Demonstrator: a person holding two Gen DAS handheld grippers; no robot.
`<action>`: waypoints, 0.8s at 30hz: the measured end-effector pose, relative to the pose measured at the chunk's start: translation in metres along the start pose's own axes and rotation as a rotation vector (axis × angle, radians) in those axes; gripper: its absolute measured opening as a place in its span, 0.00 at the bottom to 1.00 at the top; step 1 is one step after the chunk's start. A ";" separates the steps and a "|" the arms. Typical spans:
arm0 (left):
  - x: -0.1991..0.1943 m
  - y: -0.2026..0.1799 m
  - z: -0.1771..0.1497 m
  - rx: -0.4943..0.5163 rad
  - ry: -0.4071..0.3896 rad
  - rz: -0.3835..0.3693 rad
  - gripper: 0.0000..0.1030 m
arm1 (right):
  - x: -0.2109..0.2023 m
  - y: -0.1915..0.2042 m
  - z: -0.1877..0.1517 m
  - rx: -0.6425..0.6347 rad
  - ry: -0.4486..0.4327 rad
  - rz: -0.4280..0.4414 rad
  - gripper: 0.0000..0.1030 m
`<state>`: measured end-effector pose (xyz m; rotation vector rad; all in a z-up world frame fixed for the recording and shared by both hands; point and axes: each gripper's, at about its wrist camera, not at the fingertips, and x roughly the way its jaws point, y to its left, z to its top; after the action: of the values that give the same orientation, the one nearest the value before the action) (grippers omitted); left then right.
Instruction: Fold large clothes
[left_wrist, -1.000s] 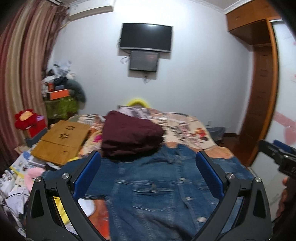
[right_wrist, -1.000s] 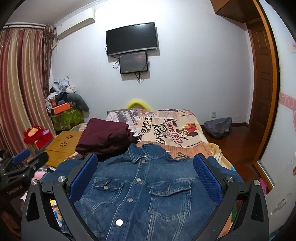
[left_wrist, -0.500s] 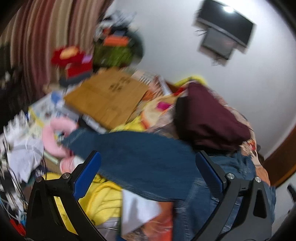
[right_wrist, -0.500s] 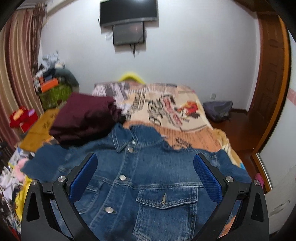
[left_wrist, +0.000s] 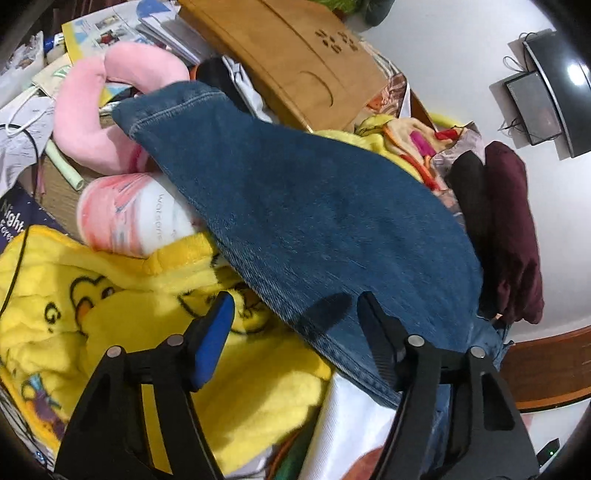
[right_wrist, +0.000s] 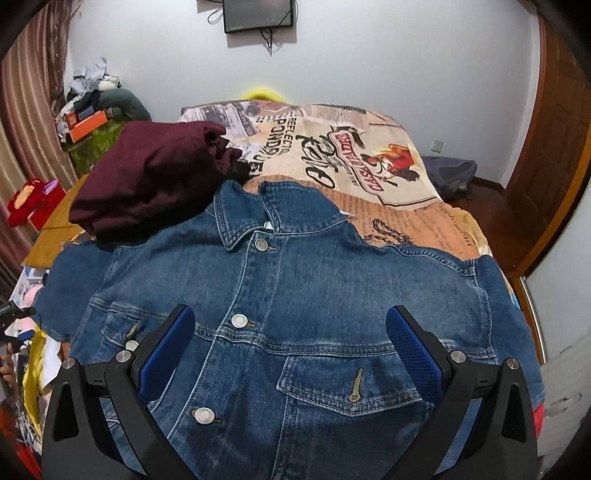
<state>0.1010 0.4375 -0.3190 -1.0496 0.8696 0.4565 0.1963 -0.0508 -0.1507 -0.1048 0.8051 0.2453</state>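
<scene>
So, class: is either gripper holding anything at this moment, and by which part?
Nothing is held. The left gripper is open at the edge of the denim jacket's sleeve; the right gripper is open above the jacket front.

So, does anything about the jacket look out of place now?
Yes. The denim jacket lies flat, but its sleeve sticks out over the bed's edge onto a pink pillow and yellow blanket, not on the bed.

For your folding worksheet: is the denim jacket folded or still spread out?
Spread out. The jacket lies flat, front up and buttoned, collar showing; its sleeve stretches sideways, unfolded.
</scene>
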 end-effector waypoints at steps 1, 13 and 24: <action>0.005 0.000 0.002 0.009 0.004 0.010 0.60 | 0.001 -0.001 0.000 0.001 0.001 -0.002 1.00; -0.024 -0.057 0.017 0.181 -0.146 0.043 0.08 | -0.013 -0.004 0.006 -0.002 -0.023 -0.011 1.00; -0.126 -0.236 -0.032 0.565 -0.321 -0.159 0.07 | -0.045 -0.015 0.015 -0.038 -0.099 0.005 1.00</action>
<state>0.1775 0.3113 -0.0938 -0.5000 0.5705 0.2134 0.1805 -0.0700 -0.1080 -0.1252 0.7030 0.2686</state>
